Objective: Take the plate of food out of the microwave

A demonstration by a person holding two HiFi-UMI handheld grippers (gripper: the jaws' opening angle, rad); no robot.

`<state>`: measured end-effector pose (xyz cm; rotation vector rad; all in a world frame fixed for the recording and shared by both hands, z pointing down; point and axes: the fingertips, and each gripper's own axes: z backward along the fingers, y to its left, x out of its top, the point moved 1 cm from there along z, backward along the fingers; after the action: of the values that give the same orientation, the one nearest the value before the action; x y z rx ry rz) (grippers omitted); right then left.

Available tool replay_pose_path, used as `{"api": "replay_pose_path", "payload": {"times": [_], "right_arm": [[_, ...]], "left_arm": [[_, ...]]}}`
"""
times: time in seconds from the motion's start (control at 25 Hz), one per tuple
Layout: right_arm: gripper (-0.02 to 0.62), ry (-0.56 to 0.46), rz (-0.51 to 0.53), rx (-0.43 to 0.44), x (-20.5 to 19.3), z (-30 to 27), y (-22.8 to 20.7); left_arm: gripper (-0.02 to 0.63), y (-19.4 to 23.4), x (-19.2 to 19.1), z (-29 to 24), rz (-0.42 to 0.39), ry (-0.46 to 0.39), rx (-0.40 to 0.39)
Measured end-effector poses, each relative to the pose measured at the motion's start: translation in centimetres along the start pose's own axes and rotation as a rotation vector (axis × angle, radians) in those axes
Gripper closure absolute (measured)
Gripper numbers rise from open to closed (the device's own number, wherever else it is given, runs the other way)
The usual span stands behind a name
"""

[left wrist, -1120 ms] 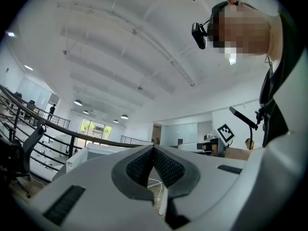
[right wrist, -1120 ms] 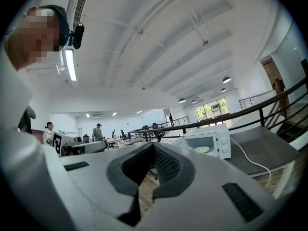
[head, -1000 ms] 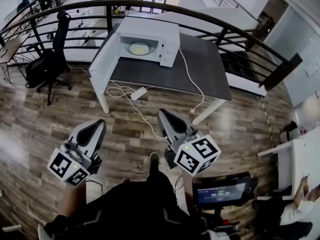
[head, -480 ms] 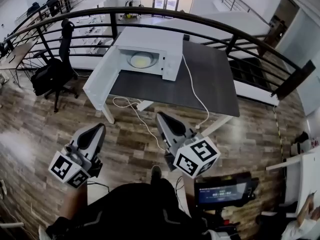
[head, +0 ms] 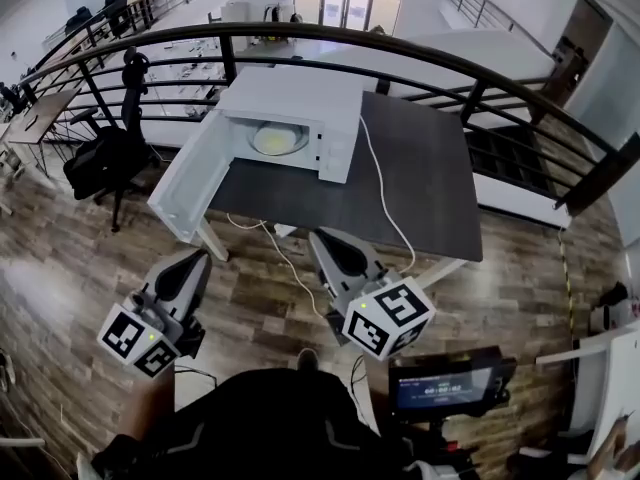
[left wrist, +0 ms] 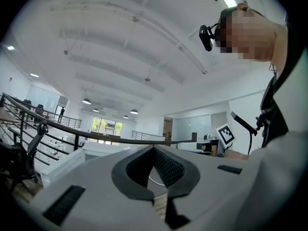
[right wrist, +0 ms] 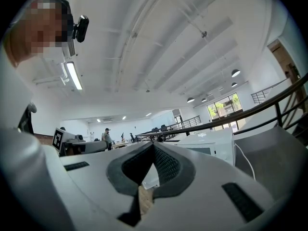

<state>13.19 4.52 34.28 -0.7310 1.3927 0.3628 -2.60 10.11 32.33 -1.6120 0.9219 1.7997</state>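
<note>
A white microwave (head: 295,108) stands on the far left part of a dark table (head: 420,178), and its door (head: 188,183) hangs wide open to the left. Inside lies a pale plate of yellowish food (head: 279,140). Both grippers are held low in front of the person, well short of the table and above the wooden floor. My left gripper (head: 197,259) is shut with nothing in it, its tips meeting in the left gripper view (left wrist: 154,148). My right gripper (head: 322,238) is also shut and empty (right wrist: 153,146), and the microwave (right wrist: 211,143) shows past its tips.
A black curved railing (head: 450,68) runs behind the table. A black office chair (head: 115,143) stands at the left. The microwave's white cable (head: 385,208) crosses the table and trails to the floor. A dark device with a lit screen (head: 445,383) sits at the lower right.
The table and microwave have come nearer and sit lower in the head view. Both grippers keep the same shut pose in front of the person.
</note>
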Motion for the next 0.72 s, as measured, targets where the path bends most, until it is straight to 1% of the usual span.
{"api": "replay_pose_path", "payload": {"times": [0.08,0.2,0.4,0.56,0.72], "right_arm": [[0.604,0.002,0.005,0.015,0.3,-0.2,-1.3],[0.604,0.01,0.002,0.026,0.6,-0.4,-3.0],[0.604,0.015,-0.025,0.032,0.0,-0.9,-6.2],[0.604,0.027,-0.04,0.044,-0.2,-1.9,-7.1],[0.604,0.045,-0.034,0.057,-0.2,-4.2,-7.2]], "left_arm": [[0.604,0.2,-0.1,-1.2,0.015,-0.006,0.015],[0.604,0.1,-0.3,-2.8,0.009,-0.008,0.029],[0.604,0.1,-1.6,-4.9,-0.013,0.029,0.044],[0.604,0.9,-1.8,-5.8,-0.011,0.035,0.066],[0.604,3.3,-1.6,-6.1,0.006,0.016,0.082]]}}
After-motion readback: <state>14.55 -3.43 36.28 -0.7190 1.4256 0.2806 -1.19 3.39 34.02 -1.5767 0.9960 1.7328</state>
